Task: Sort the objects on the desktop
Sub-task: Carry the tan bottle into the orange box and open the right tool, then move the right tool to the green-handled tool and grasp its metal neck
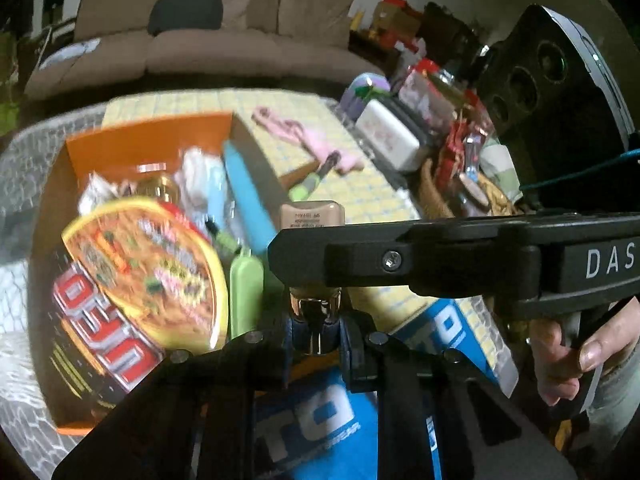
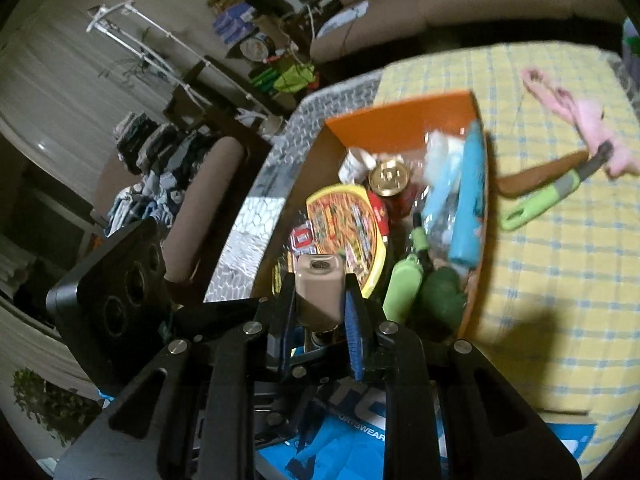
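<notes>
- Beige plastic foundation bottle [image 2: 318,292], squarish with a shiny gold cap, hangs over the near end of an orange cardboard box [image 2: 394,118], clamped in both claws at once.
- Right claw [image 2: 318,300] pinches the bottle's tan body between blue-lined pads; left claw [image 1: 316,312] is shut on the gold cap end, with the right tool's black arm lying across the body in the left wrist view.
- Long axis runs along the right claw's fingers, flat base pointing forward toward the box, cap back toward the wrist.
- Doing this step well probably means easing one claw off before lowering, then setting the bottle into a gap near the pale green oblong case [image 2: 402,290] rather than onto the tilted instant noodle bowl [image 2: 346,232].
- Yellow checked cloth covers the bench [image 2: 560,280], where a green-handled knife [image 2: 544,200] and pink rag [image 2: 576,120] lie unsorted.
</notes>
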{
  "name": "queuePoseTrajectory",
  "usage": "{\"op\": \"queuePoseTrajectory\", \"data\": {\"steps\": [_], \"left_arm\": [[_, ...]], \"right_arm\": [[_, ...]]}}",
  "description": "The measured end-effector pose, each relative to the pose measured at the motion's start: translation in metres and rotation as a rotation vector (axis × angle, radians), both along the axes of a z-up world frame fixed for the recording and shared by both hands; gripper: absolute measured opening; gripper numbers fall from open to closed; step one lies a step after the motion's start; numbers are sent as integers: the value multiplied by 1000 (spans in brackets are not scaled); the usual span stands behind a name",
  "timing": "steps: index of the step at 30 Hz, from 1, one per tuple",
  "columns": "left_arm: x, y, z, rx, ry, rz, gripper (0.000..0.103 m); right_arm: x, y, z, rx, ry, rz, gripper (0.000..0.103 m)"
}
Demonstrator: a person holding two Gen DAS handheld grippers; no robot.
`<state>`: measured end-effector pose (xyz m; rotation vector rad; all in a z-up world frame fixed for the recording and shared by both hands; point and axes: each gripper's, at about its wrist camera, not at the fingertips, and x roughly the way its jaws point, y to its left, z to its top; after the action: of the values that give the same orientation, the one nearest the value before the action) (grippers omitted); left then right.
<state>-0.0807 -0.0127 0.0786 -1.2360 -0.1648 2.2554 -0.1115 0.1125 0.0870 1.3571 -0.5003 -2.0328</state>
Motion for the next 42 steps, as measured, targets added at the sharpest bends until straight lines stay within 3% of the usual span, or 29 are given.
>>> {"op": "queuePoseTrajectory", "data": {"steps": [3,8,14,17,18,19,21,26,31,33,34,39,42], "left_arm": [[1,1,-17,16,-57,-23,17],[-1,10,-35,-31,-150,-74,17],[-9,21,-29,-151,-163,-131,20],[-12,10,-25,-184,-156,-106,20],[-15,5,-23,-183,-154,-97,22],[-16,1,-22,-182,-154,-95,32],[-16,-5,-20,-157,-164,-107,41],[-14,-13,-8,-122,-156,-78,41],[-9,-8,8,-104,-125,-66,46],[-10,-4,18,-80,-103,-53,77],[-10,-2,22,-72,-92,-44,81],[-25,21,39,-70,-60,-41,83],[-39,38,45,-92,-36,-44,83]], "right_arm": [[4,0,-18,11,-39,-5,21],[8,7,-39,37,-97,-36,24],[13,18,-46,24,-125,-83,27],[16,22,-52,22,-160,-102,29],[17,24,-54,22,-172,-109,30],[18,27,-56,19,-185,-114,30],[22,30,-55,25,-176,-116,30],[27,40,-37,30,-115,-130,30],[32,52,-9,113,-9,-160,31],[32,70,4,132,32,-202,33],[31,77,8,134,40,-220,34],[19,127,16,133,35,-311,37],[9,154,15,96,9,-369,46]]}}
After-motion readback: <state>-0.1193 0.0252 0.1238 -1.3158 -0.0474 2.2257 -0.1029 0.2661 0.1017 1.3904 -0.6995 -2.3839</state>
